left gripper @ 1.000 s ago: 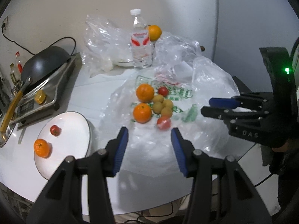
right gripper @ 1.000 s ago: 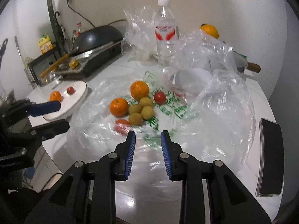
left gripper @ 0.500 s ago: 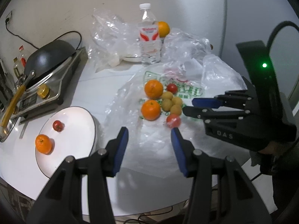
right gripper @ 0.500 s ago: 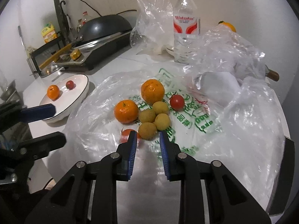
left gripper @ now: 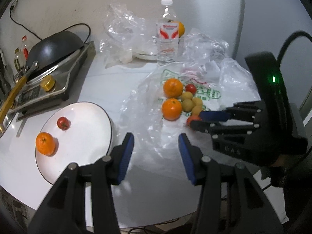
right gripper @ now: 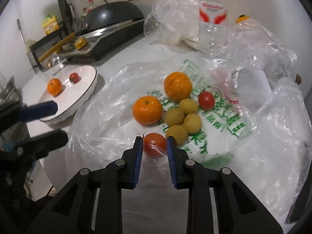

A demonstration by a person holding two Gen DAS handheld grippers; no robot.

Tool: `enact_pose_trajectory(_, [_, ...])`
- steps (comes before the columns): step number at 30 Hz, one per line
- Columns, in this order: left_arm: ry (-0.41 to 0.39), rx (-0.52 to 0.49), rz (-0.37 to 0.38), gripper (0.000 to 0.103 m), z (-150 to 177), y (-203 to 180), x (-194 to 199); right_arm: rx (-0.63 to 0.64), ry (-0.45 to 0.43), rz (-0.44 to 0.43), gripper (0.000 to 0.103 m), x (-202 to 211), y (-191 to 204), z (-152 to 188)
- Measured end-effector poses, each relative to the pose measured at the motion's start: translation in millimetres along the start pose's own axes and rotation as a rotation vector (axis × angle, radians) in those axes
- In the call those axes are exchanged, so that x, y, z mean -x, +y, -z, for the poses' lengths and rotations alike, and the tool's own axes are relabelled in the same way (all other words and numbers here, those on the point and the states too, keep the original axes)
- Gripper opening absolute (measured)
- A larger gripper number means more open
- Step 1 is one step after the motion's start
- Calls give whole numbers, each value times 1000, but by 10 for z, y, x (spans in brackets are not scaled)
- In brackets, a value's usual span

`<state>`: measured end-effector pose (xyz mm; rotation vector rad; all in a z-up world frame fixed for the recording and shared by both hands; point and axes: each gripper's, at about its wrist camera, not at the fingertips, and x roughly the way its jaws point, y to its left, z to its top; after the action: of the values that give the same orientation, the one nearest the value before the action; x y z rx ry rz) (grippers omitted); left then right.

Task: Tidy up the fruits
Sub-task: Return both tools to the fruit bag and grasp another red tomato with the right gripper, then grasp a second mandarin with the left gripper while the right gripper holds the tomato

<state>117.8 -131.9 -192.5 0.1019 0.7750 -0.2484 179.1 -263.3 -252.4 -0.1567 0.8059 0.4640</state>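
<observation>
On a flattened plastic bag (left gripper: 148, 117) lie two oranges (right gripper: 177, 85) (right gripper: 147, 110), several small yellow-green fruits (right gripper: 180, 117) and a small red tomato (right gripper: 206, 100). A second red tomato (right gripper: 151, 139) rests at the bag's near side. My right gripper (right gripper: 154, 146) is shut on this tomato, its blue pads touching both sides; in the left wrist view the right gripper (left gripper: 195, 120) reaches in from the right. My left gripper (left gripper: 156, 152) hangs open and empty above the table, between the bag and a white plate (left gripper: 83, 136). The plate holds an orange (left gripper: 45, 144) and a tomato (left gripper: 63, 122).
A water bottle (left gripper: 167, 39) stands at the back with another orange (left gripper: 180, 28) behind it, among crumpled clear bags (left gripper: 124, 31). A black wok on a steel stove (left gripper: 52, 44) fills the back left. The table's front edge runs just under my left gripper.
My right gripper has come forward over the bag until the near tomato sits between its tips. The left gripper drifted forward and towards the plate, still open.
</observation>
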Motion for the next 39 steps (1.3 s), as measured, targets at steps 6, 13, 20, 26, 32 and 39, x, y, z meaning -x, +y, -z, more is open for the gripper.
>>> enact_pose_trajectory(6, [-4, 19, 23, 49, 41, 119, 16, -42, 35, 5, 27, -53, 21, -89])
enact_pose_trajectory(13, [-17, 37, 39, 49, 74, 237, 63, -116, 76, -5, 29, -182, -50, -168])
enact_pose_trajectory(20, [-25, 36, 44, 49, 63, 280, 88, -69, 73, 34, 30, -191, 56, -175])
enact_pose_trajectory(26, [-18, 27, 43, 49, 31, 259, 35, -73, -53, 96, 30, 69, -32, -205])
enact_pose_trajectory(32, [-18, -1, 37, 49, -64, 149, -20, -131, -65, 109, 30, 119, -336, -131])
enact_pose_trajectory(39, [-16, -59, 26, 49, -267, -65, -184, -158, -76, 78, 30, 162, -553, -52])
